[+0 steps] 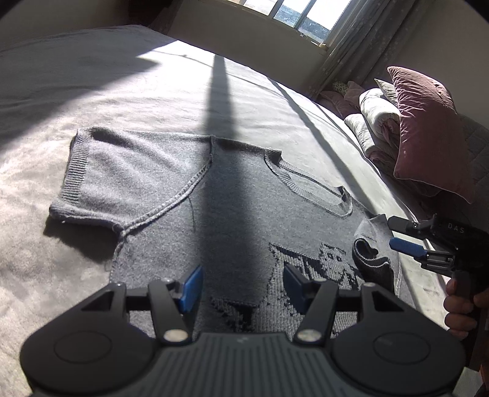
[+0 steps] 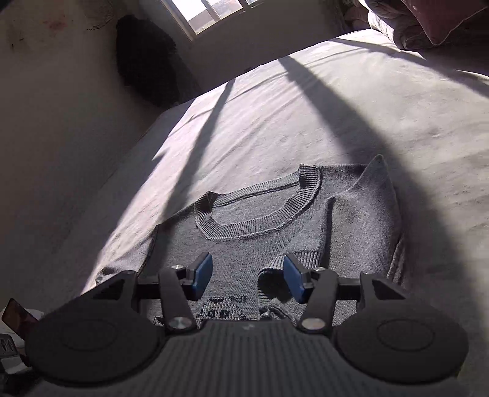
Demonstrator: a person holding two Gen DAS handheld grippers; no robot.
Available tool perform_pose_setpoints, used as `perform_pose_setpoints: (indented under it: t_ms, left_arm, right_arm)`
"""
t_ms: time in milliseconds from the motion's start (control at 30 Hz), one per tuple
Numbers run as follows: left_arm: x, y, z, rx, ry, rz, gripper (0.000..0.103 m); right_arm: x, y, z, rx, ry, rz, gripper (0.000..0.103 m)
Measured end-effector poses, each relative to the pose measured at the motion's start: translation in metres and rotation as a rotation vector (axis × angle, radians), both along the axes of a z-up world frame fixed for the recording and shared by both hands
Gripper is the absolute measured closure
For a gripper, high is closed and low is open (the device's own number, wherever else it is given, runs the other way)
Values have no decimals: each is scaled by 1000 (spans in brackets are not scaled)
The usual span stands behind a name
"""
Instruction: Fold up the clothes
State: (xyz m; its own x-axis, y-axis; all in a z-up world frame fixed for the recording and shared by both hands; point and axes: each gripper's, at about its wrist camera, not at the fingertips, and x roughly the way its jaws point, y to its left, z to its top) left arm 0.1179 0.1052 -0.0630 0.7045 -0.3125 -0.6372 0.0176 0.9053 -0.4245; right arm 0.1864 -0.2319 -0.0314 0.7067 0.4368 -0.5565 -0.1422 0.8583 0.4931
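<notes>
While the grey knitted sweater (image 1: 232,195) lies flat on the pale bed sheet (image 1: 152,91), one sleeve folded inward, my left gripper (image 1: 243,288) and right gripper (image 2: 247,276) hover wide open, empty.

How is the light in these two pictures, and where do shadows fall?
Left wrist view: strong sun from the window, with one dark shadow band crossing the grey sweater. Right wrist view: the bed sheet is bright, with long shadow stripes and a broad one over the sweater.
</notes>
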Motion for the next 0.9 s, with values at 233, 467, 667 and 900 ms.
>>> perform_pose_setpoints:
  t_ms: [233, 467, 667, 900]
  left_arm:
    - [53, -46, 0, -29, 20, -101, 44]
    - [103, -126, -2, 34, -46, -311, 37]
    - [97, -190, -10, 306, -181, -516, 30]
    - [105, -193, -12, 279, -197, -410, 71]
  right_arm:
    - [2, -74, -16, 35, 16, -154, 47]
    - [19, -110, -36, 97, 52, -236, 47]
    - [30, -108, -42, 56, 37, -188, 47]
    - [46, -101, -44, 23, 3, -151, 47]
